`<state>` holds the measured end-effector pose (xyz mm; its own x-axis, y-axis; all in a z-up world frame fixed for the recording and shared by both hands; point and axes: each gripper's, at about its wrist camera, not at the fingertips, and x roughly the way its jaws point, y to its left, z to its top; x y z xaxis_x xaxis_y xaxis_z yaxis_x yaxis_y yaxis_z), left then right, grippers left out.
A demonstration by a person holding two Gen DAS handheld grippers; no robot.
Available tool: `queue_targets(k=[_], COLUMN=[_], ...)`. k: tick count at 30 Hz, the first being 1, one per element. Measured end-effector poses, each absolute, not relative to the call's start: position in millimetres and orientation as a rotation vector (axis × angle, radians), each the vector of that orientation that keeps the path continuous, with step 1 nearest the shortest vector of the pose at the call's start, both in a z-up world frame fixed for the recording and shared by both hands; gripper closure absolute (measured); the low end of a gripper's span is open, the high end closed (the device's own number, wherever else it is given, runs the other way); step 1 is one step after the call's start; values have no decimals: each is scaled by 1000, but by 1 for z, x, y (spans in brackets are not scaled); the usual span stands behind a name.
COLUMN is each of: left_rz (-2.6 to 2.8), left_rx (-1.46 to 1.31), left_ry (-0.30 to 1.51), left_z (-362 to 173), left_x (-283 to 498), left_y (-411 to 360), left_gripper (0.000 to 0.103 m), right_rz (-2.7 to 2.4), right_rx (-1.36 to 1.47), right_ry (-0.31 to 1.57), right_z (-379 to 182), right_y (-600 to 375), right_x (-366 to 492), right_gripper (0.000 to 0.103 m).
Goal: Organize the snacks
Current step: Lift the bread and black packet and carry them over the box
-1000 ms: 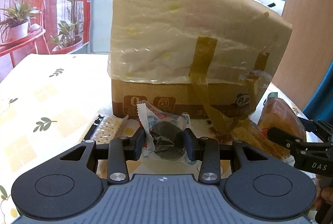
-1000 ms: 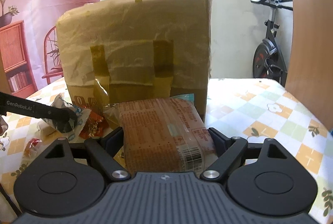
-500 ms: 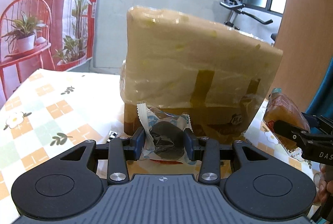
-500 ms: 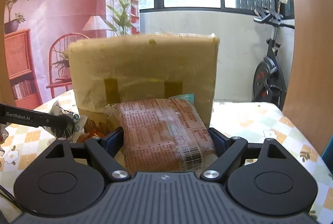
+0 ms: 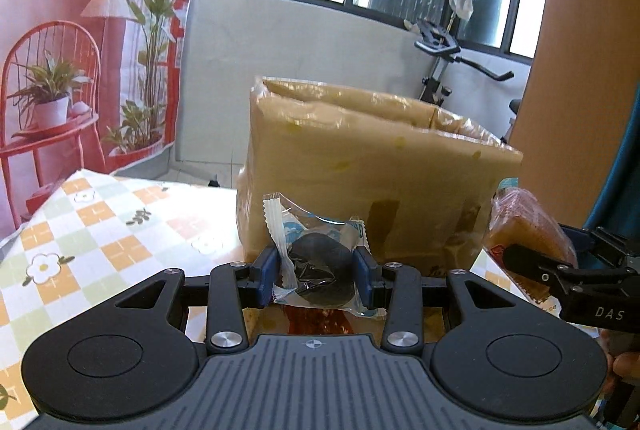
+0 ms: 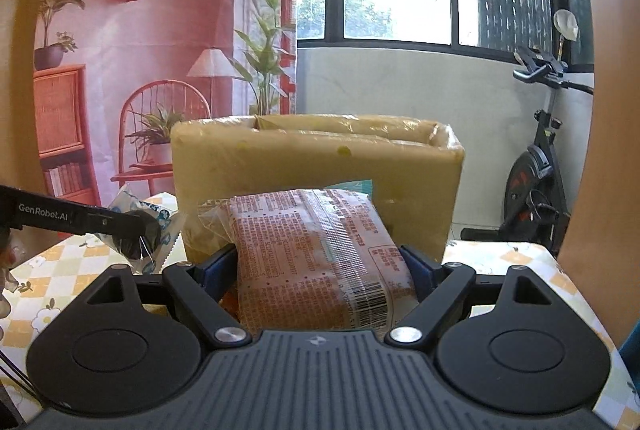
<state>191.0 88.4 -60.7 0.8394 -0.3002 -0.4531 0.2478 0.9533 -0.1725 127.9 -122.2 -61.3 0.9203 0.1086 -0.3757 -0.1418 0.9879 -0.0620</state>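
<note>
Plastic-lined cardboard box straight ahead of both tools, open mouth facing up, rim about level with the cargo. Left hand-held gripper clamped on a small clear-wrapped dark cake, just short of the near wall. Right hand-held gripper clamped wide across a brown biscuit pack, long axis pointing at the box. Neither clearly nearer. Likely next: carry over the rim, release inside. Checked counter below.

left gripper clamped narrow, right gripper clamped wide
</note>
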Motion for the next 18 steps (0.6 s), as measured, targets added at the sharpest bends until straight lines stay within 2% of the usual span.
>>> queue_targets(k=[18], left_rz=[-306], left_rx=[-148], left_ry=[390], left_z=[-18], left_x=[192], left_y=[92], left_gripper=[61], right_rz=[159], right_rx=[-87], right_ry=[301], right_z=[-21], right_y=[-122], right_x=[143], right_gripper=[17])
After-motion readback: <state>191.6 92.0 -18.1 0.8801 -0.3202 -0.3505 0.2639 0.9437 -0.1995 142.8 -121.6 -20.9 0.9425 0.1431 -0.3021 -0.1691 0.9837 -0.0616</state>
